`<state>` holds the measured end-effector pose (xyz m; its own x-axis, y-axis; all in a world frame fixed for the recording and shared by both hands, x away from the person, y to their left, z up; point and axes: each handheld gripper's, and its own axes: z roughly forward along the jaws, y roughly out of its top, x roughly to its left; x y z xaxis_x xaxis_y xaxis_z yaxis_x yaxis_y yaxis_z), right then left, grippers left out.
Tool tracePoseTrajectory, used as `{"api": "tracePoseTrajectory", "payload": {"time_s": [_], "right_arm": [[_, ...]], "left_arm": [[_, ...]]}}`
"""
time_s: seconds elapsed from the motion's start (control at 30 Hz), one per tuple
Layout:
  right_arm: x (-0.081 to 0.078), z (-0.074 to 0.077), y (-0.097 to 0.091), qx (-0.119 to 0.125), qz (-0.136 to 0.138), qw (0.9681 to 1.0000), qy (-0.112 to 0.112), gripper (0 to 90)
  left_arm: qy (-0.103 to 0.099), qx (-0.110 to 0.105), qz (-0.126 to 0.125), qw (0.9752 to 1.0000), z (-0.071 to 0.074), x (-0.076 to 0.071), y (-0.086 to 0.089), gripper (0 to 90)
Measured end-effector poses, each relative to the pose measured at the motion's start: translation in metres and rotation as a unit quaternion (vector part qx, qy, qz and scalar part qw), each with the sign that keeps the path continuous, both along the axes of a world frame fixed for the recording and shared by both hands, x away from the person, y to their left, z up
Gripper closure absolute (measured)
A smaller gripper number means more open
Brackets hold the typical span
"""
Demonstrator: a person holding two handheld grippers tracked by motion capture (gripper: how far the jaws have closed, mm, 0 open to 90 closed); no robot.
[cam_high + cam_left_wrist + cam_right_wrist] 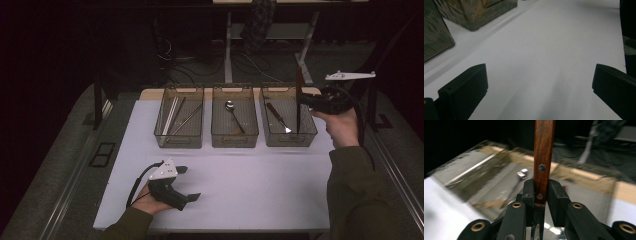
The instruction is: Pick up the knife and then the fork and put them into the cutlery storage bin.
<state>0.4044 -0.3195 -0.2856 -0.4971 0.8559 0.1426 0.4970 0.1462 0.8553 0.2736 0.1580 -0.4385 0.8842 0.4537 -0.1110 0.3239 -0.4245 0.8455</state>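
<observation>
I'm holding the right tongs [301, 101] up over the right bin [288, 137], and they're pinching a knife [299, 102] by its wooden handle, right at the lower rivet where wood meets blade. The knife is hanging upright, handle up, its blade pointing down into that bin, where another knife [278, 117] is already lying slantwise. From the right gripper view the pads [528, 195] are pressing flat on both faces of the handle, so the hold is looking firm.

I'm judging this as the drop-in step. To do it well I'm wanting to keep the wrist steady, bring the tip down inside the bin walls, clear of the rim, then tilt the knife so it's lying along the bin's length beside the other one before I'm letting go. Releasing from up high is risking a bounce or a clatter against the wall.

The left tongs [188, 183] are resting on the counter [240, 185] near its front edge, spread wide with nothing between them, well apart from the bins. The middle bin [234, 137] is holding a spoon [233, 114].
</observation>
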Motion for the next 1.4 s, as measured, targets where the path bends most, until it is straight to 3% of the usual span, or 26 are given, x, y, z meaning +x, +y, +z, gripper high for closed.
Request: {"api": "tracePoseTrajectory", "payload": {"time_s": [0.07,0.17,0.37,0.47,0.63,0.77,0.87,0.9,0.97,1.0,1.13,1.27,1.4], "right_arm": [[0.008,0.003,-0.004,-0.009,-0.019,0.9997,-0.013,76.6],[0.019,0.002,-0.009,-0.018,-0.038,0.9990,-0.013,76.5],[0.038,-0.019,-0.011,-0.064,-0.051,0.9964,0.023,76.5],[0.042,-0.030,-0.014,-0.063,-0.054,0.9955,0.046,76.5],[0.048,-0.057,-0.011,-0.090,-0.059,0.9908,0.082,76.4],[0.052,-0.076,-0.014,-0.090,-0.066,0.9881,0.106,76.2],[0.054,-0.085,-0.014,-0.092,-0.077,0.9863,0.113,75.8],[0.055,-0.087,-0.015,-0.083,-0.080,0.9864,0.117,74.6],[0.057,-0.091,-0.014,-0.087,-0.083,0.9847,0.126,62.0],[0.057,-0.092,-0.014,-0.085,-0.083,0.9849,0.126,58.8],[0.050,-0.092,-0.015,-0.054,-0.067,0.9911,0.102,48.2],[0.041,-0.091,-0.014,-0.036,-0.048,0.9947,0.083,42.5],[0.025,-0.090,-0.008,-0.018,-0.007,0.9980,0.060,35.8]], "left_arm": [[0.000,0.000,0.000,1.0000,0.000,0.000,0.000,0.0],[-0.001,-0.002,-0.001,1.0000,0.000,-0.001,0.000,0.0],[0.000,-0.003,0.000,1.0000,0.000,0.000,0.000,0.0],[0.000,-0.004,0.000,1.0000,0.000,0.000,0.000,0.0],[-0.001,-0.003,-0.001,1.0000,0.001,-0.001,0.000,0.0],[0.001,-0.005,-0.001,1.0000,0.000,-0.001,0.000,0.0],[0.001,-0.005,-0.002,1.0000,0.000,0.000,0.000,0.0],[0.001,-0.005,-0.002,1.0000,0.000,0.000,0.000,0.0],[0.001,-0.005,-0.002,1.0000,0.000,0.000,0.000,0.0],[0.001,-0.005,-0.002,1.0000,0.000,0.000,0.000,0.0],[0.001,-0.004,-0.003,1.0000,0.000,0.000,0.000,0.0],[0.001,-0.003,-0.002,1.0000,0.000,-0.001,-0.001,0.0],[0.003,-0.002,0.001,1.0000,-0.001,0.000,0.000,0.0]]}}
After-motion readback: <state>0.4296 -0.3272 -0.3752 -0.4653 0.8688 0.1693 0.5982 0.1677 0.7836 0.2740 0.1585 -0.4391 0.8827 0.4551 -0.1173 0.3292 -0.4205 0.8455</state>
